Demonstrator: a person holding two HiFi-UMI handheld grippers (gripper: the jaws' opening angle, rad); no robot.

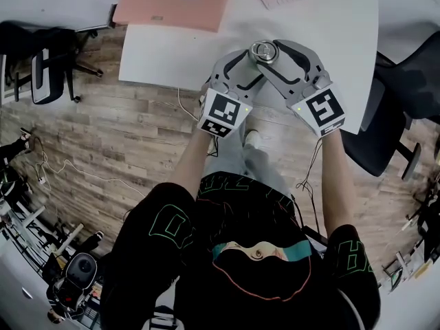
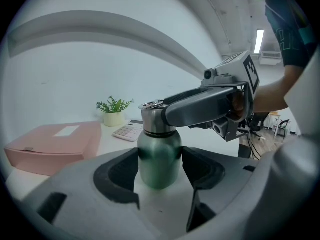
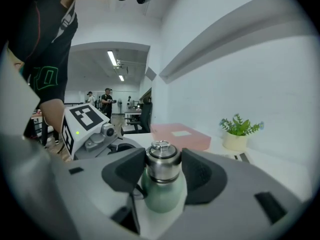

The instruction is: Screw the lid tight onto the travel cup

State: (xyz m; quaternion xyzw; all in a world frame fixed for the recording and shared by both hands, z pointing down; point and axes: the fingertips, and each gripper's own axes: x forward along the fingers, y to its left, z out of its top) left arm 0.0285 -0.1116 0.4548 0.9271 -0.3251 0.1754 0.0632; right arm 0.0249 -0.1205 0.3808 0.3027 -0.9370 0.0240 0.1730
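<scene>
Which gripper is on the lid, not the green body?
The right gripper: its pads meet the steel lid; the left gripper clamps the green cup body.

Head camera looks steeply down; close cameras on left tongs and right tongs share the cup and lid from opposite sides.

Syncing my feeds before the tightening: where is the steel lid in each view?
Head view: lid, upper centre.
Left gripper view: lid, centre, just above middle.
Right gripper view: lid, lower centre.
Shared landmark: the pink box, in all three.
</scene>
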